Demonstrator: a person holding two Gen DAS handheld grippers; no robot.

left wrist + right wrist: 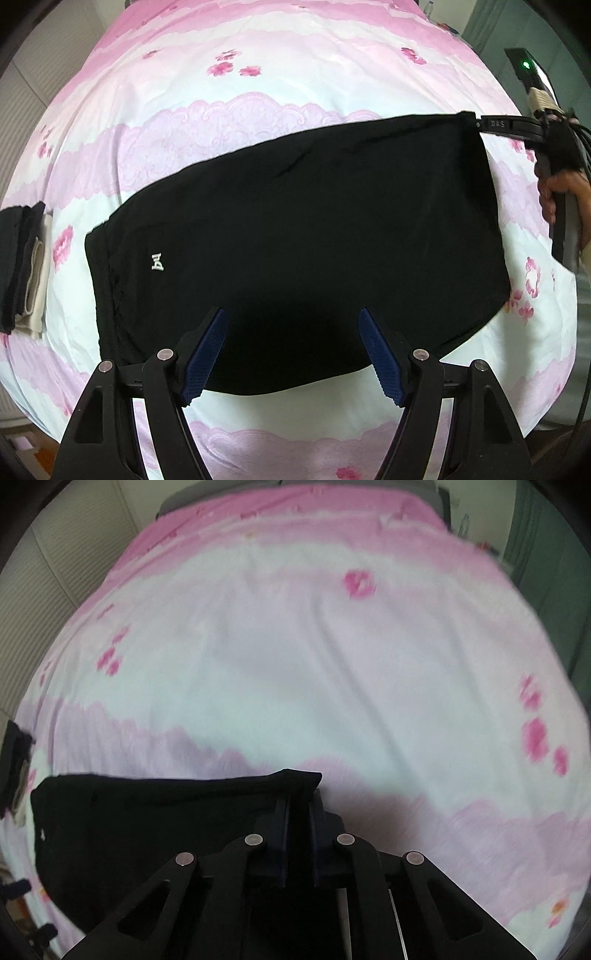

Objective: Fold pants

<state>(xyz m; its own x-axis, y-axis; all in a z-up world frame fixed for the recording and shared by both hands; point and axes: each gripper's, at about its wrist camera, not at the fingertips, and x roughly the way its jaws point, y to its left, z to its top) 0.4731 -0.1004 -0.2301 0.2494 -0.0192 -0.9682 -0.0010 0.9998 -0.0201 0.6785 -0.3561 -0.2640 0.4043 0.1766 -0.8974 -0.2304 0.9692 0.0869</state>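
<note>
Black pants (295, 236) lie folded into a broad flat slab across the middle of a bed, on a pink-and-white flowered bedspread (258, 74), with a small white logo (157, 263) showing near their left end. At the far right corner of the pants, the right gripper (298, 805) is clamped on the fabric edge, its two fingers pressed close together with the cloth between them; the left wrist view shows that gripper (480, 123) reaching in from the right, with the person's hand (561, 192) on its handle. The left gripper (293, 354) hovers over the near edge of the pants with its blue-padded fingers (205, 358) spread wide and nothing between them. Near the bedspread's left edge sits a small stack of folded dark and cream clothes (24, 266), well apart from the pants.
</note>
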